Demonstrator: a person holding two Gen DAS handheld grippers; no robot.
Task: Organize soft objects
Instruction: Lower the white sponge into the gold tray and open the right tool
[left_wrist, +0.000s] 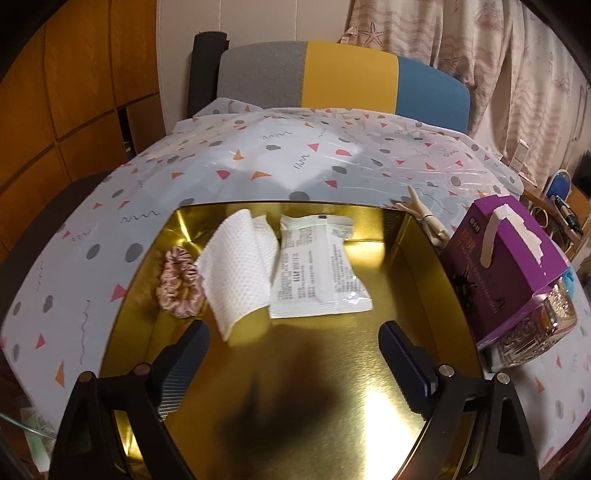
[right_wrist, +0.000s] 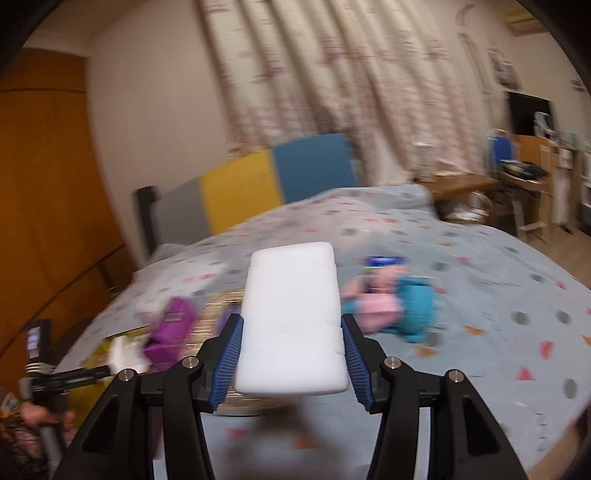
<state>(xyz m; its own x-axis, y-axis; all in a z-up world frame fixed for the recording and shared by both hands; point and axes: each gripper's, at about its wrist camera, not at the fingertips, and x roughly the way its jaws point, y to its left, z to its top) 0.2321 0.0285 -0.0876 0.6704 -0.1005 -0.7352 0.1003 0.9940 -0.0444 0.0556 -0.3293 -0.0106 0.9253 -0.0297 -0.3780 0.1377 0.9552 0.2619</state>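
Your left gripper (left_wrist: 295, 332) hangs over the gold tray (left_wrist: 369, 406) with its jaws spread wide and nothing between them. The tray sits on a table covered by a patterned cloth (left_wrist: 221, 155). Inside the tray, from left to right, lie a pink scrunchie (left_wrist: 180, 282), a white textured cloth (left_wrist: 236, 269) touching the scrunchie, and a white sealed packet (left_wrist: 317, 269) partly overlapped by that cloth. Just beside the tray's right wall stands a purple box (left_wrist: 509, 273).

Your right gripper (right_wrist: 292, 350) is clamped on a white foam block (right_wrist: 291, 325); both blue pads (right_wrist: 231, 354) press its sides, and the block projects forward, above the table. The right wrist view is blurred. Beyond the block, to its right, pink and teal soft toys (right_wrist: 391, 306) lie on the cloth, well apart from the tray.
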